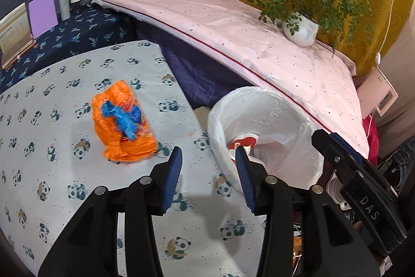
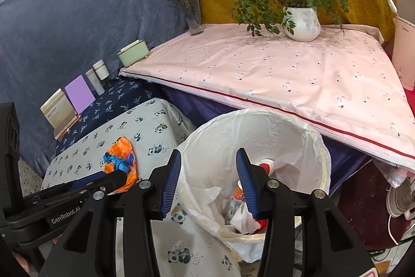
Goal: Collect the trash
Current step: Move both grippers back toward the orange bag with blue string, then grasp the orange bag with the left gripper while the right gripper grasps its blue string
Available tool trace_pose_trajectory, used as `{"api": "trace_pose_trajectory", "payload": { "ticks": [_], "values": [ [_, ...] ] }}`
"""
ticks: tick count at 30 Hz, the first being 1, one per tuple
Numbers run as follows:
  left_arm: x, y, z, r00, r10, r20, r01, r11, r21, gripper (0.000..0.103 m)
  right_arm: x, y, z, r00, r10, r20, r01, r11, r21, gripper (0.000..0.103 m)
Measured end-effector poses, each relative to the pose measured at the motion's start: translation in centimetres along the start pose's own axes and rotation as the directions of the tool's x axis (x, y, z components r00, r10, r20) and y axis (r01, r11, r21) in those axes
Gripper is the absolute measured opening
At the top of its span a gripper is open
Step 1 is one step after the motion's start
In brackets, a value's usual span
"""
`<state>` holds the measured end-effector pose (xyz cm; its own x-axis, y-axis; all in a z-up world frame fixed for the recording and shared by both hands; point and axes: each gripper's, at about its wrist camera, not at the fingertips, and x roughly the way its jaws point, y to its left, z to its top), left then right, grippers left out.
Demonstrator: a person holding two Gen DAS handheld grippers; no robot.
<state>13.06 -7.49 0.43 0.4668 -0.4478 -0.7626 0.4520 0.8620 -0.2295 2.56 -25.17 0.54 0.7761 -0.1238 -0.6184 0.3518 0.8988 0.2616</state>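
Lying near the desk's (image 1: pixel 77 199) right edge, an orange wrapper is seen.

A white-lined bin (image 1: pixel 267 105) holding trash is set against that edge; the orange wrapper (image 1: pixel 122 121) carries a blue scrap (image 1: pixel 122 118); left tongs (image 1: pixel 207 155) and right tongs (image 2: pixel 207 157) are held released, empty.

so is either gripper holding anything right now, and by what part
Nothing is held. The left gripper and right gripper are both open, with empty gaps. The orange bag lies untouched on the table.
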Motion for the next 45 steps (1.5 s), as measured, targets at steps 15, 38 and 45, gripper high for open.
{"api": "trace_pose_trajectory", "payload": {
  "ticks": [15, 38, 45],
  "values": [
    [-1.7, 7.3, -0.8, 0.993, 0.111, 0.024, -0.108, 0.988, -0.111, 0.054, 2.6, 6.3, -1.2, 0.995, 0.072, -0.068, -0.078, 0.993, -0.087, 0.043],
    [-1.5, 17.6, -1.2, 0.969, 0.248, 0.012, -0.239, 0.945, -0.225, 0.064, 11.4, 16.7, -3.3, 0.964, 0.143, -0.224, -0.187, 0.963, -0.193, 0.043],
    [-0.4, 19.0, -0.8, 0.966, 0.257, 0.001, -0.249, 0.939, -0.237, 0.064, 14.1, 17.7, -3.6, 0.957, 0.132, -0.258, -0.188, 0.960, -0.206, 0.043]
  ]
}}
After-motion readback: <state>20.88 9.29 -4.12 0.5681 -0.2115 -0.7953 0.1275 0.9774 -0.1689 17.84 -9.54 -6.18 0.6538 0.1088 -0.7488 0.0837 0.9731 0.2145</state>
